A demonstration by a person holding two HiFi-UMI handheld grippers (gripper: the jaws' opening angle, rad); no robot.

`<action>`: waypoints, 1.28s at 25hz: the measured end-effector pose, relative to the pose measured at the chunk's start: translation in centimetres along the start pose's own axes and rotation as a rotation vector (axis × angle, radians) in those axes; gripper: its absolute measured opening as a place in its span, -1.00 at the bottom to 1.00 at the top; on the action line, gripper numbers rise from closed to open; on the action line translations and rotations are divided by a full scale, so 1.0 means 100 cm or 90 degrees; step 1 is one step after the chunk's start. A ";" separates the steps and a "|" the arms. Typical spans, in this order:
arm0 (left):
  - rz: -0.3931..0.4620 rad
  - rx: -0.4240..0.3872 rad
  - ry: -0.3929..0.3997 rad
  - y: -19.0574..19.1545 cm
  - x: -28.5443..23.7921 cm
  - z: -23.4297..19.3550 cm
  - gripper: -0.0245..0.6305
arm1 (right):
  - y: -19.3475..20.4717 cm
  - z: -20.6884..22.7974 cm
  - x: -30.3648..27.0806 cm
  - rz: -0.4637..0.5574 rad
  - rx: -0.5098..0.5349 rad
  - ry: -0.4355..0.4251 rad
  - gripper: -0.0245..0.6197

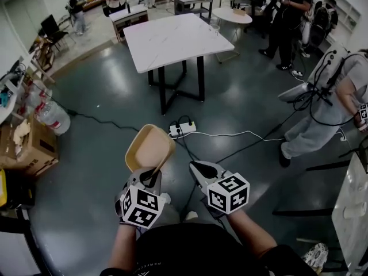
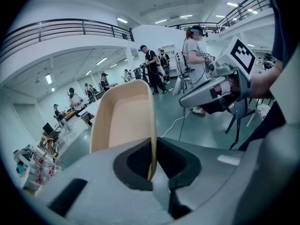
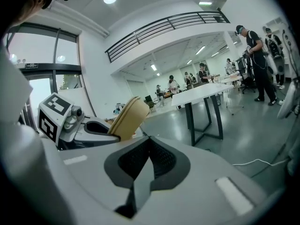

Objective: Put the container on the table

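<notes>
Left hand-held gripper (image 1: 148, 177) clamped on rim of tan container (image 1: 149, 148), held in air well short of desk (image 1: 172, 39). Right hand-held gripper (image 1: 200, 168) closed on nothing (just beside container). Power strip (image 1: 183, 129) and cables (image 1: 241, 134) lie on floor (image 1: 103, 154) before desk's near edge; people (image 1: 287, 16) stand beyond desk.

Tan container (image 1: 150, 147); table (image 1: 172, 39) white top, black legs; floor (image 1: 98, 160) grey-green.

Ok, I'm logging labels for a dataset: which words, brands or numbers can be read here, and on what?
None reads clearly.
Left marker cube, right marker cube: square patterns only, no letters.
Container: plain, no label.
Shirt print: too small to read.
Wall sign: too blurred.
</notes>
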State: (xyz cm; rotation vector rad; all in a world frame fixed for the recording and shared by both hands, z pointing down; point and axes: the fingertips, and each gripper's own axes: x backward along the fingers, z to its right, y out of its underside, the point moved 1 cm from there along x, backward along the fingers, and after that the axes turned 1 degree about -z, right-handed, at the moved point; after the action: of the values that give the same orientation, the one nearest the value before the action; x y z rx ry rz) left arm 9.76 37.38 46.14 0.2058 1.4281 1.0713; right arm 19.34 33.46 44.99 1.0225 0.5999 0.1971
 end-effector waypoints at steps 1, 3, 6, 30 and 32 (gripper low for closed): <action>0.000 0.001 0.001 -0.001 -0.003 -0.002 -0.88 | -0.002 0.002 -0.002 0.000 -0.001 0.000 -0.93; 0.003 0.001 0.004 -0.004 -0.010 -0.008 -0.88 | -0.007 0.007 -0.010 0.000 -0.006 0.001 -0.93; 0.007 0.001 0.011 -0.007 -0.023 -0.026 -0.88 | -0.016 0.014 -0.029 -0.001 -0.010 0.000 -0.93; 0.011 -0.059 0.082 -0.004 -0.096 -0.202 -0.88 | -0.087 0.039 -0.204 -0.023 -0.014 0.057 -0.93; 0.006 -0.064 0.087 -0.002 -0.100 -0.205 -0.88 | -0.086 0.039 -0.207 -0.028 -0.017 0.059 -0.93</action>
State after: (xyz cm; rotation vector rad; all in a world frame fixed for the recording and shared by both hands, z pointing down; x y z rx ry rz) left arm -5.64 20.73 48.64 0.0685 1.4921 1.1800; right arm 3.41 17.33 46.98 0.9769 0.7018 0.2153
